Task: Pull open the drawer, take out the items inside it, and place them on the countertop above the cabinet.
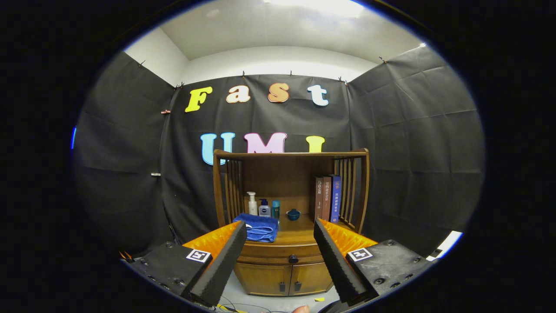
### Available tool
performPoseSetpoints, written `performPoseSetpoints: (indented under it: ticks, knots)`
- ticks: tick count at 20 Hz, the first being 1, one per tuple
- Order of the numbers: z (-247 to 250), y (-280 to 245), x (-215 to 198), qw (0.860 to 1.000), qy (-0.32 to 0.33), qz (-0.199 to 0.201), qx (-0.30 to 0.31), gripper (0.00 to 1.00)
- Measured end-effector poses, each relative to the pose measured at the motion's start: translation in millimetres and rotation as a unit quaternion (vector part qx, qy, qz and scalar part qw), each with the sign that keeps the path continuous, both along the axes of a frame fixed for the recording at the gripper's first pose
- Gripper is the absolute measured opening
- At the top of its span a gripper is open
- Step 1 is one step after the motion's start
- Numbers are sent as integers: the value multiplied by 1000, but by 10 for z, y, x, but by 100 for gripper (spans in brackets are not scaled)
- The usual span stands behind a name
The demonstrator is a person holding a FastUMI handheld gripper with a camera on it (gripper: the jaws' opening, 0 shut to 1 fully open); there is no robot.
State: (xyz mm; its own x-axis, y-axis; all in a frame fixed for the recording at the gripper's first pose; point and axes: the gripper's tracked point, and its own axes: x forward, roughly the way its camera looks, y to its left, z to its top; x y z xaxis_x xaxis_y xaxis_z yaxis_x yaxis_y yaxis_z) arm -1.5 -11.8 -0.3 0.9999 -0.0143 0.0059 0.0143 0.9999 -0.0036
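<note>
- Drawer (284, 252) shut, set across the wooden cabinet (286, 278) just under the countertop (299, 234), its dark round knob (293, 259) at mid-front, seen between the two fingers and well beyond them.
- Contents of the drawer hidden behind its closed front.
- Below it, two cabinet doors (289, 278) closed, each with a small dark handle at the centre seam.
- On the countertop: folded blue towel (257, 227) at the left front, overhanging the edge; behind it a white pump bottle (252, 204), a dark-capped bottle (264, 208) and a teal tube (276, 209); a small blue bowl (293, 214) near the middle; three upright books (328, 198) at the right by the slatted side rail.
- Gripper (280, 237) held apart from the cabinet, jaws spread wide, nothing between them.
- Pale floor below, with thin cables (236, 306) lying on it.
</note>
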Motion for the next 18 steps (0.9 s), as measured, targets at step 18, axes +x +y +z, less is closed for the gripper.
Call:
performPoseSetpoints:
  ticks: [18]
  knots:
    - [-764, 9, 507, 1000, 2, 14, 11, 99]
